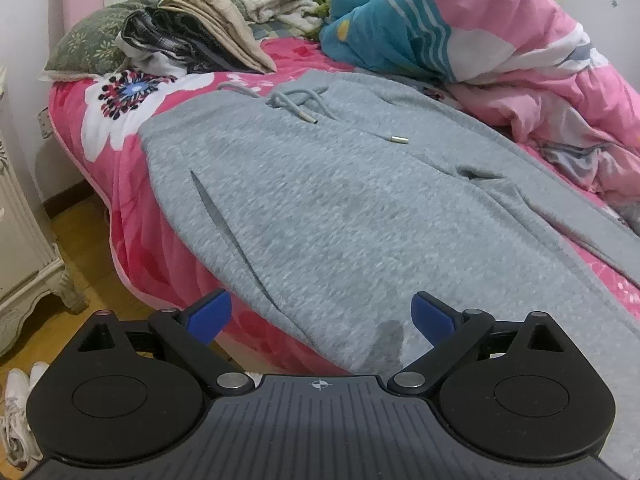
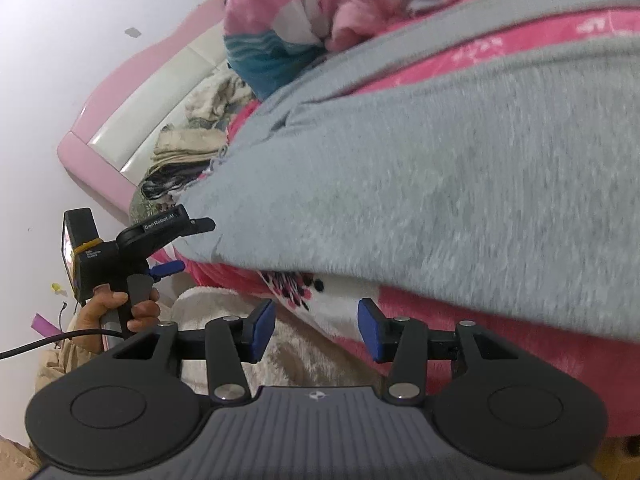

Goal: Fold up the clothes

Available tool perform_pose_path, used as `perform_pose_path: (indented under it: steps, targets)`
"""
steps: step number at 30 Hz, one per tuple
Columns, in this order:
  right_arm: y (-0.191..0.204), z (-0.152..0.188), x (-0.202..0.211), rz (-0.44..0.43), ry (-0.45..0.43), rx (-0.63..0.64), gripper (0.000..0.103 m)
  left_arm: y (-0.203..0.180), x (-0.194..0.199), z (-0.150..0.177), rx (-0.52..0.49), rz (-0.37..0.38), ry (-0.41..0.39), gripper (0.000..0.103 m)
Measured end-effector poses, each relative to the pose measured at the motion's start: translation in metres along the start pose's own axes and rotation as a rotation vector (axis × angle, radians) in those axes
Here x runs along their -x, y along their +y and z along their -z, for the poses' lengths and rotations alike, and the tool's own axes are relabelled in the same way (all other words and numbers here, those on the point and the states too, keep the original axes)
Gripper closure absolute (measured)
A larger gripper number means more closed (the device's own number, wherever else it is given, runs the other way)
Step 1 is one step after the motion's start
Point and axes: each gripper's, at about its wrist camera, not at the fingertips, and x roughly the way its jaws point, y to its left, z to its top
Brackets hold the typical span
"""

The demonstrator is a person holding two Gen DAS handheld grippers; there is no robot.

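A grey hoodie (image 1: pixel 340 208) lies spread flat on the pink flowered bedspread (image 1: pixel 120 128), its drawstrings (image 1: pixel 304 108) near the far end and its hem hanging over the near bed edge. My left gripper (image 1: pixel 322 316) hovers open just above that hem, nothing between its blue pads. In the right wrist view the same hoodie (image 2: pixel 460 168) fills the upper right, tilted. My right gripper (image 2: pixel 318 330) is open below the hoodie's edge, in front of the bedspread (image 2: pixel 460 336), holding nothing. A hand (image 2: pixel 132 308) holds the left gripper (image 2: pixel 176 246) at the left, beside the hoodie's corner.
A pile of clothes (image 1: pixel 200 28) and a green pillow (image 1: pixel 88 44) sit at the head of the bed. A bunched pink and teal quilt (image 1: pixel 480 32) lies at the right. A white cabinet (image 1: pixel 20 248) and shoes (image 1: pixel 16 408) stand on the wooden floor at the left.
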Motion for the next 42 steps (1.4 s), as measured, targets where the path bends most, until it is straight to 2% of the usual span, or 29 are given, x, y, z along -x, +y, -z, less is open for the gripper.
perform_pose_path:
  steps: [14, 17, 22, 27, 31, 33, 37, 42]
  targets:
    - [0.005, 0.002, -0.006, -0.001, 0.053, -0.044, 0.047, 0.011, -0.001, 0.002, 0.04, 0.002, -0.006, 0.004]
    - [-0.004, 0.001, -0.007, -0.034, 0.044, -0.129, 0.046, 0.025, 0.002, 0.005, 0.104, 0.02, -0.044, 0.003]
    - [-0.032, 0.005, -0.011, -0.104, 0.011, -0.365, 0.046, 0.051, 0.001, 0.008, 0.195, 0.0, -0.064, 0.003]
    - [-0.052, 0.01, -0.002, -0.117, -0.086, -0.504, 0.046, 0.064, -0.001, 0.008, 0.231, -0.013, -0.064, 0.002]
    - [-0.063, 0.012, 0.007, -0.186, -0.186, -0.582, 0.046, 0.064, -0.002, 0.011, 0.241, 0.005, -0.06, 0.002]
    - [-0.069, 0.014, 0.006, -0.198, -0.197, -0.616, 0.046, 0.064, -0.005, 0.012, 0.242, 0.016, -0.053, 0.002]
    - [-0.068, 0.016, -0.003, -0.201, -0.18, -0.625, 0.046, 0.06, -0.007, 0.015, 0.235, 0.026, -0.043, 0.002]
    - [-0.068, 0.004, 0.012, -0.248, -0.304, -0.617, 0.047, 0.064, -0.006, 0.016, 0.245, 0.031, -0.065, 0.002]
